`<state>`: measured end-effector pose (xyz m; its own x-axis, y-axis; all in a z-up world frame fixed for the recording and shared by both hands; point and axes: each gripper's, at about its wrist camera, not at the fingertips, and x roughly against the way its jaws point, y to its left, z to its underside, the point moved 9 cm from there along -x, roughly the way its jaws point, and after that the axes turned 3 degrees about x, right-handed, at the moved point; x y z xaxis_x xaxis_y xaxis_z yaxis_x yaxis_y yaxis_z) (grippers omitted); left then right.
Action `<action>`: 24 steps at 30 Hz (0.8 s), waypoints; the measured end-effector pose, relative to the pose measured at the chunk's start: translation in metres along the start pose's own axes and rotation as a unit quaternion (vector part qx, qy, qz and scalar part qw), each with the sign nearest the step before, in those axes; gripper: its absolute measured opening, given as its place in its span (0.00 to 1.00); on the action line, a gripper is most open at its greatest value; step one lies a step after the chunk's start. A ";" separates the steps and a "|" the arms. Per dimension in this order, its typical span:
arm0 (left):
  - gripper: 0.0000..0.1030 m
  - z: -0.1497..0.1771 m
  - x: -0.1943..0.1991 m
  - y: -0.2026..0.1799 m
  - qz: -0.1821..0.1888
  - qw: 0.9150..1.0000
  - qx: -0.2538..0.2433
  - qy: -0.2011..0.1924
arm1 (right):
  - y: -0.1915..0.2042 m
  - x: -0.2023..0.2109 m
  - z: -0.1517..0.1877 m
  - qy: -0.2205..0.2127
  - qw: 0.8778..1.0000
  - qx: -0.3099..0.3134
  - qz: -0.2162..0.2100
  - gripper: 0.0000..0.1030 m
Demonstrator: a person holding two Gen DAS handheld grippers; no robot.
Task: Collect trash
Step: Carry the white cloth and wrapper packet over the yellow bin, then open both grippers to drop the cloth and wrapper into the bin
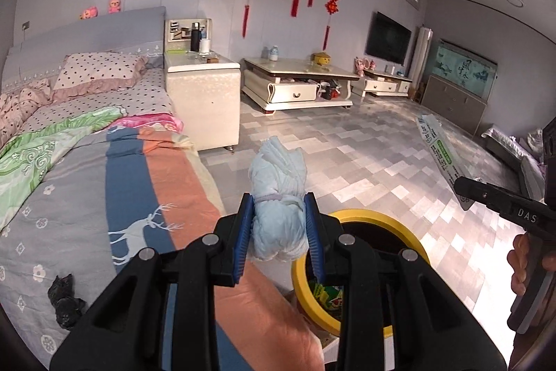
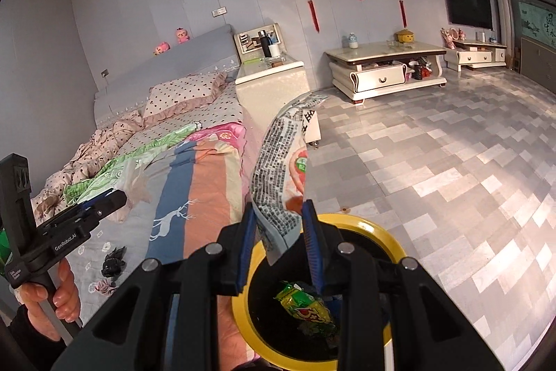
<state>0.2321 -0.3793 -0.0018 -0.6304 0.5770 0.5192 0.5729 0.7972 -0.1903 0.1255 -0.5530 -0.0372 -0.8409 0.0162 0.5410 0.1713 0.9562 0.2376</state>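
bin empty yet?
No: the right wrist view shows a green snack wrapper already lying inside the yellow-rimmed bin.

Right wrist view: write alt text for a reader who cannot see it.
The right tool grips a printed snack wrapper above a yellow-rimmed trash bin holding a green wrapper. A bed lies left, tiled floor right.

Your inventory: left tongs (image 1: 279, 225), matt black plastic, ribbed blue pads; soft crinkled pale-blue bundle (image 1: 278, 197); glossy printed wrapper (image 2: 281, 169); bin (image 2: 392, 239) with smooth yellow rim; matt cloth quilt (image 1: 87, 197); polished tiled floor (image 1: 365, 155).
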 end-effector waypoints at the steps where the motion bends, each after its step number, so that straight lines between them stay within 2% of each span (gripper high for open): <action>1: 0.27 0.002 -0.009 -0.010 0.004 1.000 -0.004 0.005 | -0.004 -0.003 0.003 0.003 1.000 -0.002 0.003 0.25; 10: 0.28 0.039 -0.080 -0.070 0.036 0.997 -0.026 0.056 | -0.040 -0.035 0.041 0.044 0.999 -0.028 0.013 0.25; 19: 0.29 0.083 -0.122 -0.076 0.059 0.993 -0.019 0.105 | -0.059 -0.060 0.072 0.081 0.996 -0.043 0.014 0.25; 24: 0.31 0.091 -0.135 -0.078 0.064 0.991 -0.015 0.118 | -0.068 -0.064 0.078 0.085 0.995 -0.050 0.019 0.25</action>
<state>0.2250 -0.5030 -0.1332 -0.4143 0.6129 0.6728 0.6576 0.7127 -0.2443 0.1275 -0.5965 -0.1509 -0.7357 -0.0062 0.6773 0.2578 0.9221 0.2885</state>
